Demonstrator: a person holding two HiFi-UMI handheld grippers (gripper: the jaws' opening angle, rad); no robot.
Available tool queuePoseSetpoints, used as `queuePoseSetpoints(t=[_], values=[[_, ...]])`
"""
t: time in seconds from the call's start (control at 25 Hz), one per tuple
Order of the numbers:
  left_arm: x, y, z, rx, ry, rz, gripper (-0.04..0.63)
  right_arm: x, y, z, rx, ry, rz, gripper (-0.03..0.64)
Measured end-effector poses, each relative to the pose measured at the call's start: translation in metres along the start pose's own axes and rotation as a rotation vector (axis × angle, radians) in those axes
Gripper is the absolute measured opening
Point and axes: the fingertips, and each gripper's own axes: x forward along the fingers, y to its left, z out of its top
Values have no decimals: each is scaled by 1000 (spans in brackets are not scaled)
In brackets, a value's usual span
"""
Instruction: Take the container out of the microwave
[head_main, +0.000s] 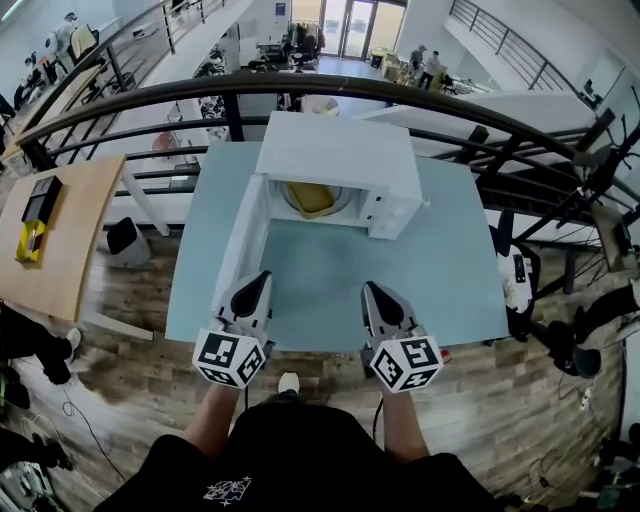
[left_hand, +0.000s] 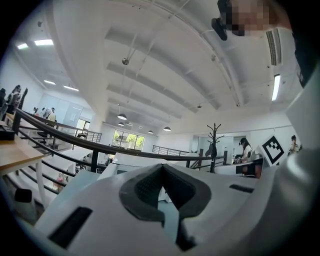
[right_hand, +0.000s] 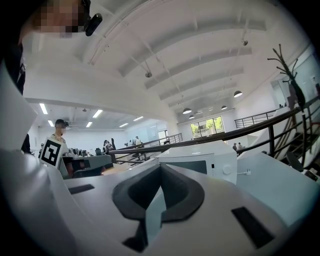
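Container (head_main: 311, 198), yellow, sits inside the white microwave (head_main: 340, 150), on the round plate in its cavity, and only its front part shows below the top of the opening. The microwave stands toward the far side of a pale blue table (head_main: 420, 290), with its door (head_main: 243, 245) swung wide open to the left, so the cavity faces the person. Both grippers hover over the near part of the table, well apart from the microwave and from each other, pointing toward it. The left gripper (head_main: 261, 279) lies in line with the open door; its own view shows its jaws pressed together at the tips with nothing between them. The right gripper (head_main: 371, 288) lies in line with the microwave's control panel; its own view shows its jaws likewise closed on nothing, with the microwave (right_hand: 200, 160) ahead and a little to the right of them. Neither gripper touches the container, the door or the table. Behind the table a dark curved railing (head_main: 300, 90) runs across the head view, and a wooden desk (head_main: 60, 230) stands off to the left on the plank floor.
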Motion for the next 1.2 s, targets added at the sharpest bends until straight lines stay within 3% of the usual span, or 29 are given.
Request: queuePoseSetpoints(t=[0.24,0.52,1.2], values=[[22,-1,-2,-2,2,-73,6,28,3,-1,-5,12,-31,6],[38,6,-7,-22,8,-93,5,45,0,-2,16,10,-47,6],[71,6,-21,-51,18,-67,5,87,-30,-7,37,35,-3,6]])
